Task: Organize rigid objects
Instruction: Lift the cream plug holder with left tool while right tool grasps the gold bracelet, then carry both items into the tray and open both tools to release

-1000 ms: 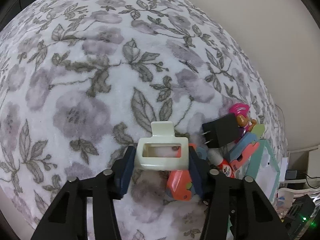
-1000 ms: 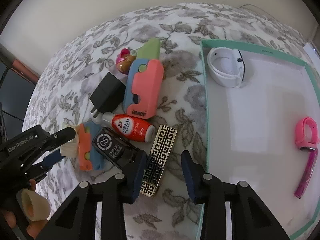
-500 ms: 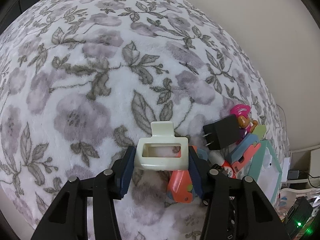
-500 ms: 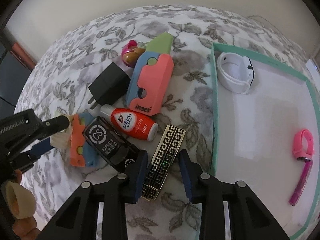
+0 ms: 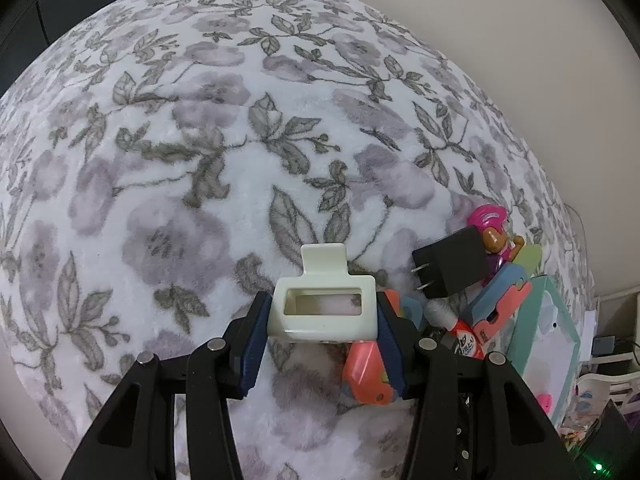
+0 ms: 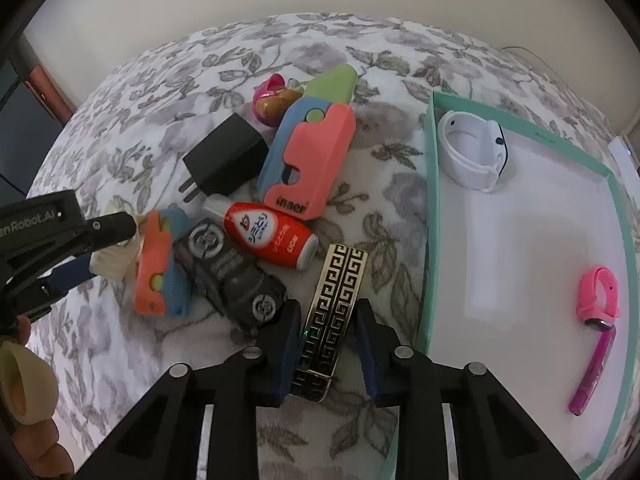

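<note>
The step in hand looks like a pick-up: the gold-and-black bar (image 6: 334,312) lies on the floral blanket (image 6: 160,80) at lower centre of the right wrist view, just left of the teal tray (image 6: 430,216), and the right gripper (image 6: 326,344) straddles its near end. Its jaws have just been closing on the bar; the left pad seems to touch the bar's edge, while a thin gap shows on the right, so I judge the grip not yet firm. Against the earlier frame the bar fills the space between the pads more fully, and the black car (image 6: 230,270) beside it now shows its wheels and blurs, so it has probably rolled or been nudged. The next move calls for finishing the squeeze, lifting clear of the car and the red bottle (image 6: 268,236), and carrying the bar right over the tray rim, where a white band (image 6: 474,156) and a pink band (image 6: 598,296) already lie. In the left wrist view the left gripper (image 5: 322,324) is clamped on a cream clip (image 5: 324,310) at lower centre, held above the blanket beside the orange toy (image 5: 366,376) and black charger (image 5: 454,266); that grip matches the earlier frame, the view only slightly tilted.
</note>
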Motion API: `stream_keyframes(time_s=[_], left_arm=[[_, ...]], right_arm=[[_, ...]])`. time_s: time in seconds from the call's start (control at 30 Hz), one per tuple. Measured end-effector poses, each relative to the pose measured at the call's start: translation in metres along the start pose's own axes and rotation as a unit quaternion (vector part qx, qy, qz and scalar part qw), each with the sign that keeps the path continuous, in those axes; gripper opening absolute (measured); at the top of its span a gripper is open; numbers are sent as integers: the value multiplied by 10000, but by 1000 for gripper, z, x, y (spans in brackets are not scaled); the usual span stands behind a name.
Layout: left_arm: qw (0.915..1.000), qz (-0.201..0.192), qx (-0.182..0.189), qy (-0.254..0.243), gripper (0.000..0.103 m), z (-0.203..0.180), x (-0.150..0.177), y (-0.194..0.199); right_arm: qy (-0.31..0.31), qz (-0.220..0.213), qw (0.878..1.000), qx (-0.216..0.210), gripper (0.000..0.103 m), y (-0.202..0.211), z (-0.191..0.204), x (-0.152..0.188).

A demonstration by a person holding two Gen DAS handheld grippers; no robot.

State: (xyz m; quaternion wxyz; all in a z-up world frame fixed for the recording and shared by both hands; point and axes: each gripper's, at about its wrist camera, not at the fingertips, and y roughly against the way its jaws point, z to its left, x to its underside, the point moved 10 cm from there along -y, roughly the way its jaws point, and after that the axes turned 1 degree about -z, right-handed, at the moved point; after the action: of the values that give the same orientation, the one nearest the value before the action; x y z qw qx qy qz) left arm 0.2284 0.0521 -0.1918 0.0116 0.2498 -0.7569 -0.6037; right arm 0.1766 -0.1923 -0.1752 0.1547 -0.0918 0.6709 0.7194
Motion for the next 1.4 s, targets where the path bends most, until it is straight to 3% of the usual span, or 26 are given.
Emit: stream_keyframes(time_s=[0.43, 0.67, 0.87, 0.97, 1.17, 1.4], left_arm=[[9998, -29, -89, -152, 52, -14, 14, 24], [9987, -373, 159, -320, 52, -44, 11, 69], [9930, -782, 456, -760, 52, -95, 11, 111], [9898, -820, 605, -1000, 52, -124, 18, 119], [9804, -685, 876, -1624, 52, -187, 52, 115], [9730, -367, 910, -2087, 52, -220, 88, 83]], right_arm=[[-462, 229, 9957, -769, 22, 21, 2, 21], [-914, -331, 9892, -1097, 22, 72, -20, 8], [-1255, -1097, 9848, -478, 22, 129, -75, -6], [-1539, -1218, 9804, -167, 22, 142, -106, -9], [-2216, -1209, 9673, 236, 22, 148, -173, 4], [-2501, -1026, 9602, 702, 22, 135, -218, 23]])
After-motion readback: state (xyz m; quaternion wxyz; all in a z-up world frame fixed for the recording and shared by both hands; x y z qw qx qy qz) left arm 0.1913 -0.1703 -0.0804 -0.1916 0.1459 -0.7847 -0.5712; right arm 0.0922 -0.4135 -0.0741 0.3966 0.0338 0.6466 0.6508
